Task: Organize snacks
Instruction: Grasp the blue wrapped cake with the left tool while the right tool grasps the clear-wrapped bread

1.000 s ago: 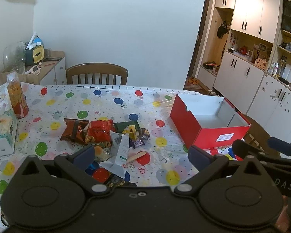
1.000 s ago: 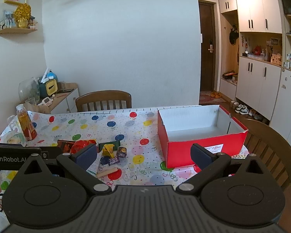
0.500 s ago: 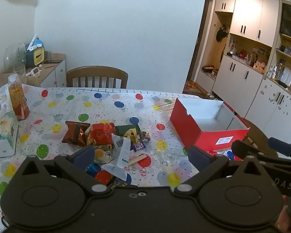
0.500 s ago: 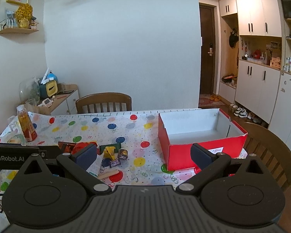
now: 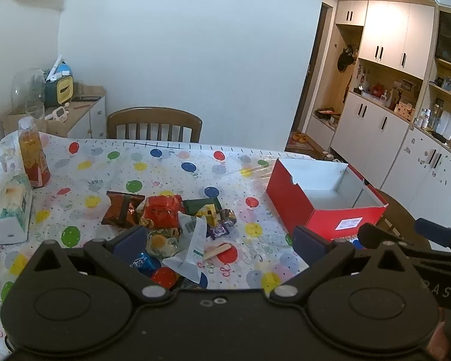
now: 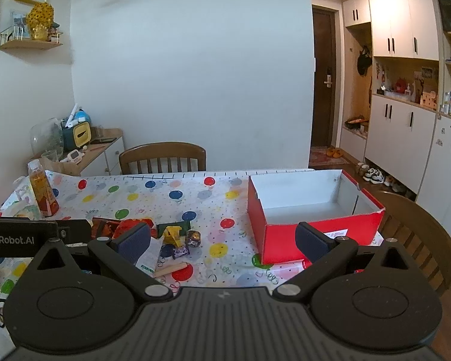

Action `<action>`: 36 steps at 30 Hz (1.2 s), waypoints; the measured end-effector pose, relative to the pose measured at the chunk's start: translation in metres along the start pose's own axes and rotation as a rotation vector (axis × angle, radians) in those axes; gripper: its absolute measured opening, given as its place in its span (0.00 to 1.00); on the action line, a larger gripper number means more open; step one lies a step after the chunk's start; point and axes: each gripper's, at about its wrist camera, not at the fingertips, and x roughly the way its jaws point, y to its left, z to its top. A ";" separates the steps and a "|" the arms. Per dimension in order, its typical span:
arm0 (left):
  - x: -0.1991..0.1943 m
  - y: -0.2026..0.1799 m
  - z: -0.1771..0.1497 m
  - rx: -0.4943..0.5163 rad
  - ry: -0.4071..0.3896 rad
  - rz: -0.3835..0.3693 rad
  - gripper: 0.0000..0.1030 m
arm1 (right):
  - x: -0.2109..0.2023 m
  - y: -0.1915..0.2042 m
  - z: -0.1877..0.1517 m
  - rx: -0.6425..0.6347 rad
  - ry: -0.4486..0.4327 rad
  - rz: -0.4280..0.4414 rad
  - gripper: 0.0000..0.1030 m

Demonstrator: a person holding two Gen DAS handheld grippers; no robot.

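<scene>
Snack pile (image 5: 168, 225) mid-table, left of red box (image 5: 321, 207); box empty, nothing sorted yet; left gripper (image 5: 219, 239) jaws wide, unladen; right gripper (image 6: 224, 240) same; rec. single pkt per grab, approach low.

Both grippers rise and draw back from the red box (image 6: 315, 228): the left gripper (image 5: 221, 242) now looks down on the snack pile (image 5: 171, 219) from higher, the right gripper (image 6: 224, 240) sits farther from it.
</scene>
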 end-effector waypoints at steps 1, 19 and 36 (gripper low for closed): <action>0.000 0.000 0.000 0.000 -0.003 0.003 0.99 | 0.001 0.000 0.000 -0.003 0.000 0.001 1.00; 0.049 0.019 -0.006 -0.001 0.051 0.121 1.00 | 0.080 0.000 -0.007 -0.087 0.059 0.100 1.00; 0.131 0.101 -0.029 -0.190 0.239 0.240 0.87 | 0.179 0.028 -0.027 -0.168 0.238 0.246 1.00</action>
